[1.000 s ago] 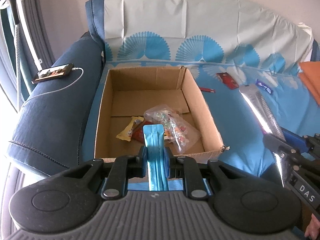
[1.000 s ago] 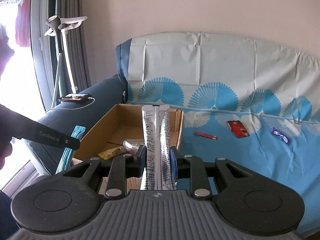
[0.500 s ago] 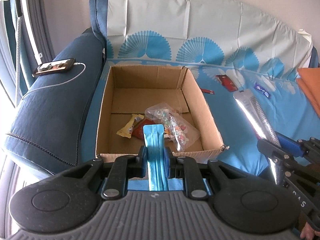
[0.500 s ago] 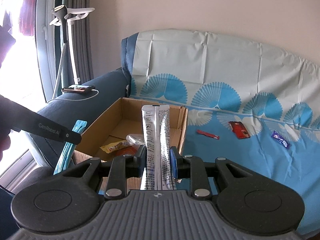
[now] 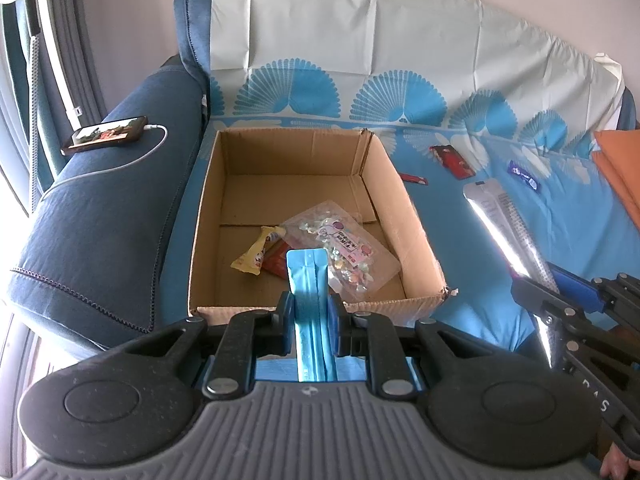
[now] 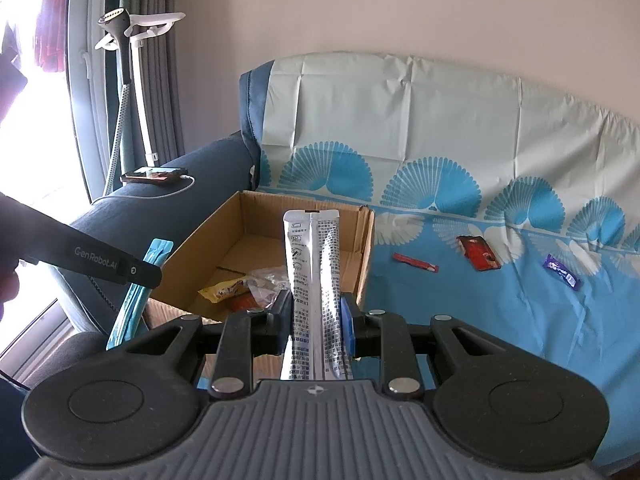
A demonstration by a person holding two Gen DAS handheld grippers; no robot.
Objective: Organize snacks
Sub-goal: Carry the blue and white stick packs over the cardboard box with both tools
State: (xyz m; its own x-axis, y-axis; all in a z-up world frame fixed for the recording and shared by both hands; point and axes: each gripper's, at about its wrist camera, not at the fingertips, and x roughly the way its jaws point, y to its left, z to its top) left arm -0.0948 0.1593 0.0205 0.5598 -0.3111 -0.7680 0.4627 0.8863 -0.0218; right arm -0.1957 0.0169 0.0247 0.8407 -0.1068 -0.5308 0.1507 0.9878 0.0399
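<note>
The left gripper [image 5: 311, 314] is clamped on a flat blue foil snack pouch [image 5: 308, 280], whose free end reaches forward over the near wall of the open brown cardboard box [image 5: 208, 216] directly ahead of it. The right gripper [image 6: 316, 316] is likewise closed tight on a long silver foil snack packet [image 6: 314, 264] printed with dense dark text too small to read, with the box ahead and slightly to its left. Judging by what lies where, the sorting is partly done — a yellow wrapped candy [image 5: 256, 254], a red packet [image 5: 276, 262] and a clear bag of mixed sweets [image 5: 344, 250] already rest on the box floor just beyond the left gripper's tips. Still out on the blue fan-patterned sofa cover [image 6: 500, 312], ahead and to the right of the right gripper, are a slim red stick packet [image 6: 415, 262], a red rectangular packet [image 6: 478, 252] and a small purple wrapped bar [image 6: 561, 271]. So two snacks are in hand and likely bound for the box, with three more to collect. The only legible writing is "GenRobot.AI" on the left gripper's black arm — seen in the right wrist view.
</note>
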